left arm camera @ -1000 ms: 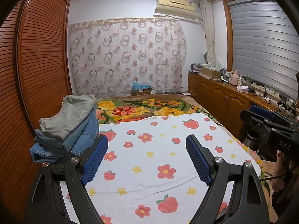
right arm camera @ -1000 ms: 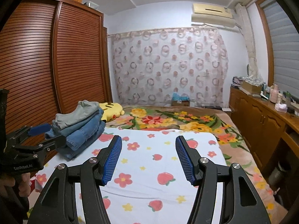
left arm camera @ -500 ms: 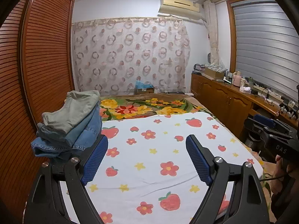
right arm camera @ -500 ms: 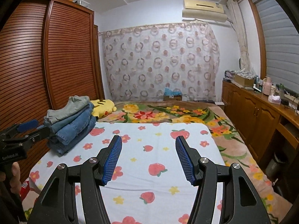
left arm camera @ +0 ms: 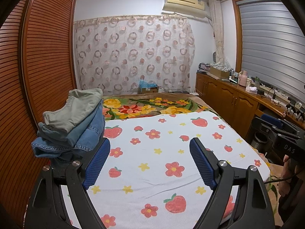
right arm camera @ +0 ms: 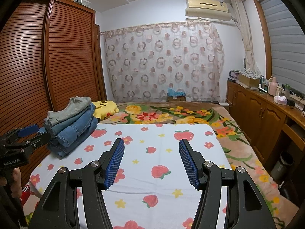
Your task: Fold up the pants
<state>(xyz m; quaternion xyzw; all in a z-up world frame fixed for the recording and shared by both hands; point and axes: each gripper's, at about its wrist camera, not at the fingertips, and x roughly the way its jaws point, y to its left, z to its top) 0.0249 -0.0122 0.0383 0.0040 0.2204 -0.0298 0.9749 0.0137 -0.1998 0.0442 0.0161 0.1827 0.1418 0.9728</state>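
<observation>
A stack of folded pants (left arm camera: 72, 126) lies at the left of the bed, blue jeans below and a grey-green pair on top; it also shows in the right wrist view (right arm camera: 70, 126). My left gripper (left arm camera: 149, 152) is open and empty, just right of the stack and above the sheet. My right gripper (right arm camera: 151, 152) is open and empty over the middle of the sheet. The left gripper shows at the left edge of the right wrist view (right arm camera: 24, 133); the right gripper shows at the right edge of the left wrist view (left arm camera: 276, 126).
A white strawberry-print sheet (right arm camera: 158, 139) covers the near bed, a floral blanket (right arm camera: 171, 114) the far part. A yellow plush toy (right arm camera: 105, 108) lies behind the stack. A slatted wardrobe (right arm camera: 57, 66) stands left, wooden cabinets (right arm camera: 263, 110) right.
Both cameras have tilted down and drawn back a little. The pants stack has not moved. Both grippers stay open.
</observation>
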